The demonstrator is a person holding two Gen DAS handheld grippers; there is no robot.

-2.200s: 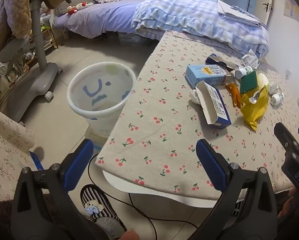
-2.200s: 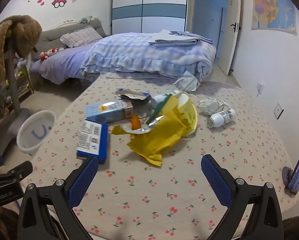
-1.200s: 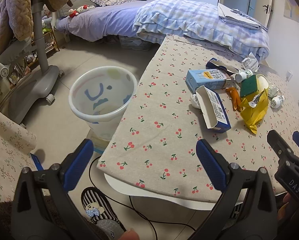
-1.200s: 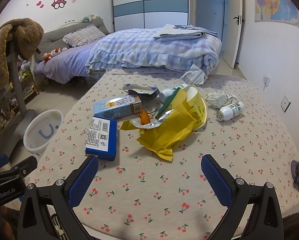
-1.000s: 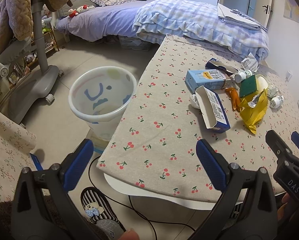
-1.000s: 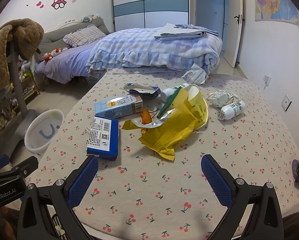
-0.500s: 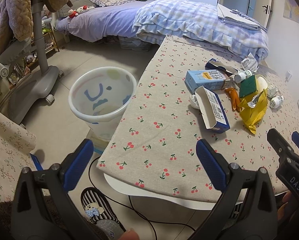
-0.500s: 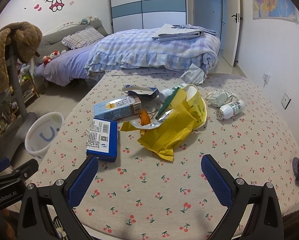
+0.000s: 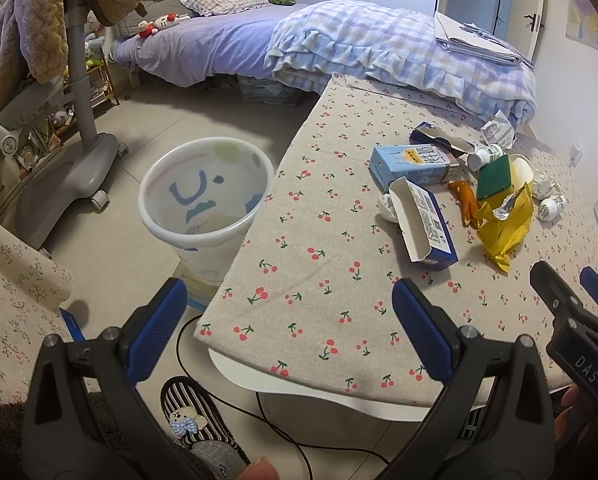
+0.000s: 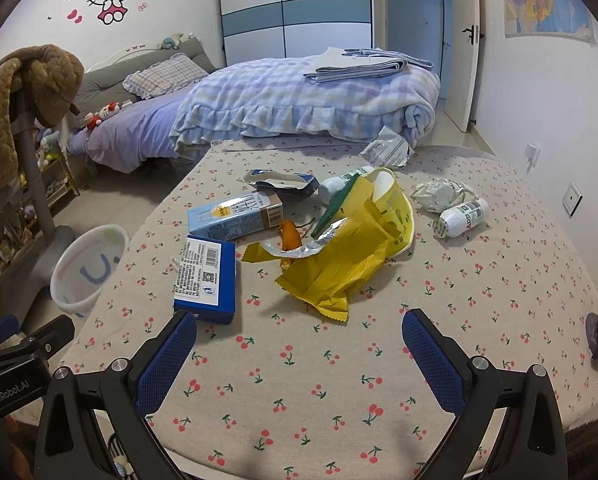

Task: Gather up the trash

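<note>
From the left wrist cam, the left gripper (image 9: pixel 289 306) is hanging off the near corner of the cherry-print table (image 9: pixel 299 240) with its fingers spread wide and nothing between them. The white bin (image 9: pixel 205 196) sits on the floor right beside the table edge, which I'd guess is deliberate so stuff can go from the tabletop straight into it. The trash is bunched up on the far right side: a dark blue box (image 9: pixel 425 226) lying open-ended, a light blue carton (image 9: pixel 413 162) behind it, and a yellow wrapper (image 9: pixel 505 222). Over on the right wrist cam, the right gripper (image 10: pixel 299 338) is also wide open and empty, hovering low over the tablecloth and aimed at the pile, with the yellow wrapper (image 10: pixel 339 256) dead ahead and the dark blue box (image 10: pixel 205 276) just beyond its left finger. A small white bottle (image 10: pixel 461 216) and crumpled paper (image 10: pixel 441 194) lie off to the right. Nothing's been picked up yet as far as I can tell.
</note>
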